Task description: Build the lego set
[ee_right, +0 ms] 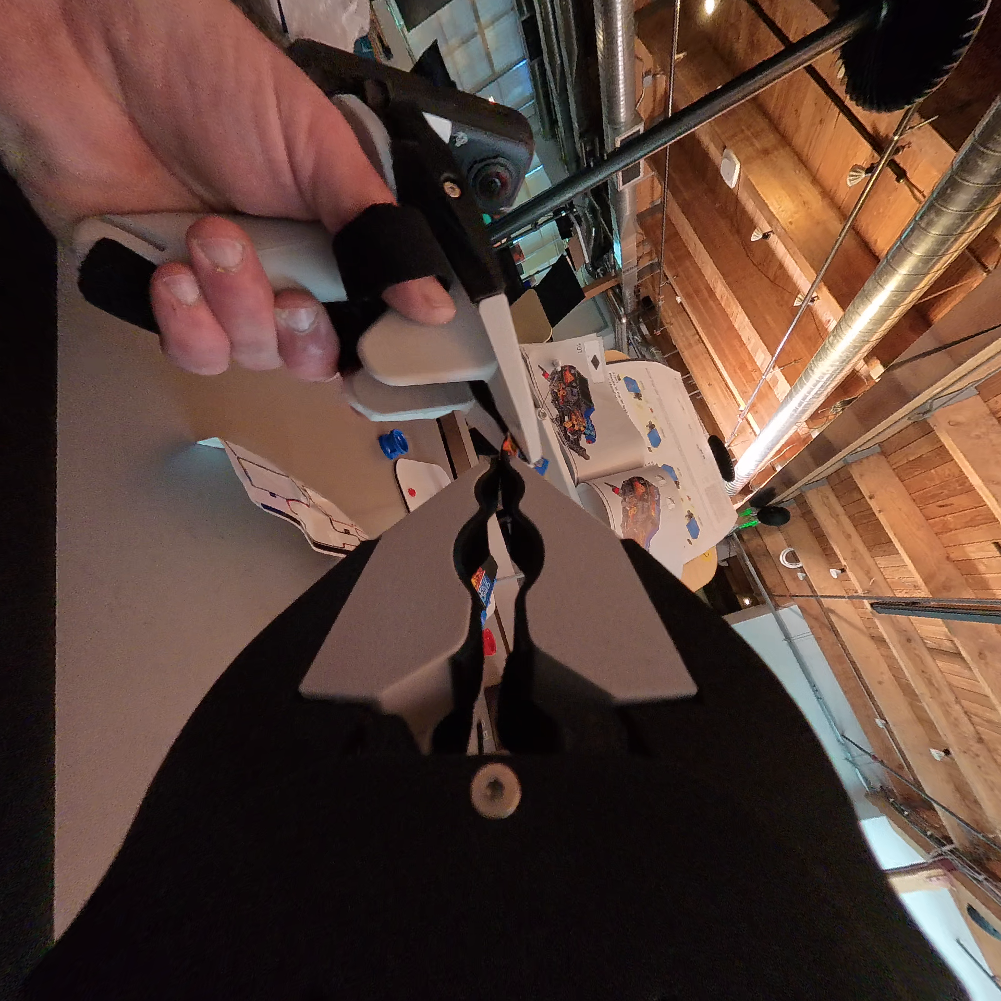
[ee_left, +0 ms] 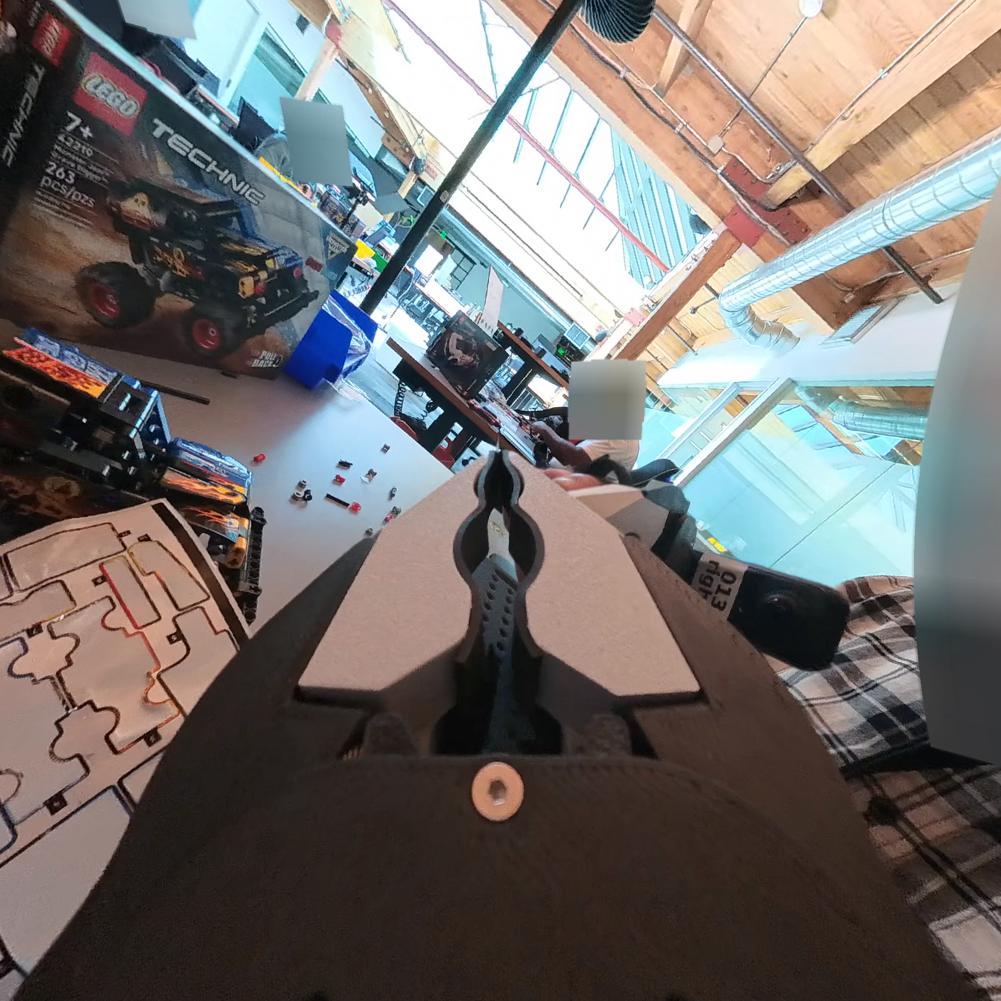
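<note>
A: Left gripper [ee_left: 497, 460] status?
B: Jaws pressed together, tips meeting. Something thin pinched right at the tips, too small to name from the left wrist view. Raised off the table, tilted up toward the ceiling beams.

A: Right gripper [ee_right: 504, 460]?
B: Closed too, tips nearly touching. Small sticker [ee_right: 507, 445] with orange on it caught at the tips. Right against the grey finger of the other gripper [ee_right: 512, 379], held by a hand [ee_right: 216, 179] upper left.

A: Location of the build?
B: Half-built truck model [ee_left: 108, 433], black and blue with flame decals, far left on the grey table [ee_left: 303, 422]. Well apart from both grippers. Set box [ee_left: 162, 227] standing upright behind it.

A: Anything around it?
B: Peeled sticker sheet [ee_left: 86, 639] lower left, just in front of the model. Loose small parts [ee_left: 341, 487], red and black, scattered between model and gripper. Blue bin [ee_left: 330, 341] beside the box. Black pole [ee_left: 466, 157] crossing above.

A: Right wrist view extras?
B: Open instruction booklet [ee_right: 623, 433] behind the tips. Blue wheel hub [ee_right: 392, 444] on the table, another bit of sticker sheet [ee_right: 292, 498] near it.

A: Obstructions?
B: Own gripper bodies filling the lower half of both views. Plaid sleeve [ee_left: 866, 704] at right in the left view.
</note>
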Tool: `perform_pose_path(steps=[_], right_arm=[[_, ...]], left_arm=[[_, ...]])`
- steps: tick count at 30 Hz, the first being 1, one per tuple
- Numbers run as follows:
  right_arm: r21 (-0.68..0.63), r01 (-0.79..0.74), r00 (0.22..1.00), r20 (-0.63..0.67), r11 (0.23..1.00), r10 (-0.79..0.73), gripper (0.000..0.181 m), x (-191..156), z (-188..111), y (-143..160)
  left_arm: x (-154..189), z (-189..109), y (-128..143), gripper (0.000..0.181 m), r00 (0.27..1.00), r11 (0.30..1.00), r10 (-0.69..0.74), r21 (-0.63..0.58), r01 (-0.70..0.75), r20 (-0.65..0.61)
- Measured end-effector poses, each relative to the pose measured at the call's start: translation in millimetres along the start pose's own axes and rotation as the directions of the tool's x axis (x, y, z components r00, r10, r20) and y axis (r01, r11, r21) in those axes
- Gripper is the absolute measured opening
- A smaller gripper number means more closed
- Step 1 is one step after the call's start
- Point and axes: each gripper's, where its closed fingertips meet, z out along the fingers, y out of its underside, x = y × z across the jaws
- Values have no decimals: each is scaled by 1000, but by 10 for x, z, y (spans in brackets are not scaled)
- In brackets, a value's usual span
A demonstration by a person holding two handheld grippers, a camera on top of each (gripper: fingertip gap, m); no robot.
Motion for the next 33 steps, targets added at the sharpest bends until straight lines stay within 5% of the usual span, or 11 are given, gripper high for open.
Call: perform_pose_path(steps=[9,15,19,25,28,33], right_arm=[[18,-31,1000,-3,999,31,0,-8,-114,-66],[47,-369,929,51,928,367,5,186,-164,63],[27,-662,738,196,749,646,12,263,-153,160],[-58,-939,264,505,338,822,21,180,-124,5],[-66,-971,154,568,231,808,11,176,-111,-76],[-52,-985,100,602,164,792,0,171,-108,-120]], left_arm=[[2,-25,-160,0,1000,997,21,79,-22,14],[49,7,-133,0,1000,997,16,80,-16,-8],[68,22,-102,0,999,999,31,46,-30,-14],[189,38,-176,0,995,995,24,104,-15,-94],[230,59,-176,0,992,993,15,117,0,-128],[230,50,-210,0,991,990,24,138,-6,-134]])
